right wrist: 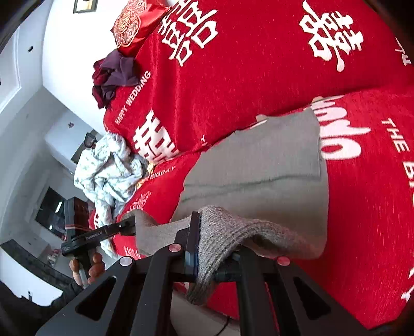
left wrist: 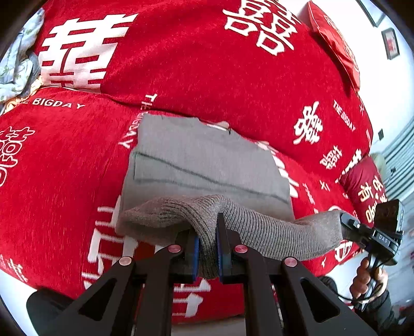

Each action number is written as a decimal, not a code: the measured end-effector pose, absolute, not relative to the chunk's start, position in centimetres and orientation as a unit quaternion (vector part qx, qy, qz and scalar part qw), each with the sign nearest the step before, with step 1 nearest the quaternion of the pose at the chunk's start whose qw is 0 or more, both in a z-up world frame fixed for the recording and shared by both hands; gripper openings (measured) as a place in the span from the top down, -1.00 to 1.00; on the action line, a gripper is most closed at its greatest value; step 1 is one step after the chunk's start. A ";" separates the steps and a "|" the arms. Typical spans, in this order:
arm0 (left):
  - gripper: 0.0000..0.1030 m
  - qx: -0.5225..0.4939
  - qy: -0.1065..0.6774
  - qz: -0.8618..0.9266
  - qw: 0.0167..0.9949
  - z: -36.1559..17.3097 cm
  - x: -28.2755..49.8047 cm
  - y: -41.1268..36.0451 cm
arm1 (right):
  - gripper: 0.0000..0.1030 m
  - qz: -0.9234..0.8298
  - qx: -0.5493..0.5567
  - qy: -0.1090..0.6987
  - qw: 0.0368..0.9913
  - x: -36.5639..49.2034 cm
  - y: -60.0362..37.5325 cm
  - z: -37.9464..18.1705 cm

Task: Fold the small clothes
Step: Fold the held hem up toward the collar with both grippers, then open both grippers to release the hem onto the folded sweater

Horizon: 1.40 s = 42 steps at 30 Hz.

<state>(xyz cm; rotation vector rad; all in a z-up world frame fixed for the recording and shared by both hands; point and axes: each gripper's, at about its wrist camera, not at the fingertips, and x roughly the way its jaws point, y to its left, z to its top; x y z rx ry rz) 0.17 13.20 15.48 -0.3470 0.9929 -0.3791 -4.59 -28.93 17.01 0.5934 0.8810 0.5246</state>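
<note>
Left gripper (left wrist: 207,245) clamped on the ribbed hem of a grey sweater (left wrist: 207,165); right gripper (right wrist: 214,248) clamped on the same hem further along, seen at 4 o'clock in the left view. Hem lifted between both, slack. Rest of sweater flat on the red sofa (left wrist: 233,77), toward 12 o'clock. Pale crumpled cloth (right wrist: 108,168) at 9 o'clock, right view.

1. Red sofa cover (left wrist: 181,85) with white characters, spread over seat and backrest.
2. Grey garment (left wrist: 201,160) flat on the seat.
3. Pale floral bundle (right wrist: 108,165), dark purple clothes (right wrist: 113,75), red cushion (right wrist: 134,23) on it.
</note>
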 end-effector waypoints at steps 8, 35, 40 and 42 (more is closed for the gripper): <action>0.78 -0.185 0.469 -0.161 0.848 15.6 6.1 13.1 | 0.86 0.233 0.301 0.410 0.829 0.7 -29.2 17.1; 0.78 -0.192 0.532 -0.074 0.821 4.3 28.5 11.4 | 0.86 0.150 0.342 0.477 0.795 23.9 -30.4 5.3; 0.78 -0.211 0.524 -0.052 0.823 3.5 29.6 12.5 | 0.86 0.137 0.351 0.491 0.786 24.1 -31.4 3.8; 0.78 -0.225 0.514 -0.042 0.827 3.6 29.9 13.1 | 0.86 0.141 0.364 0.488 0.781 24.2 -31.7 3.8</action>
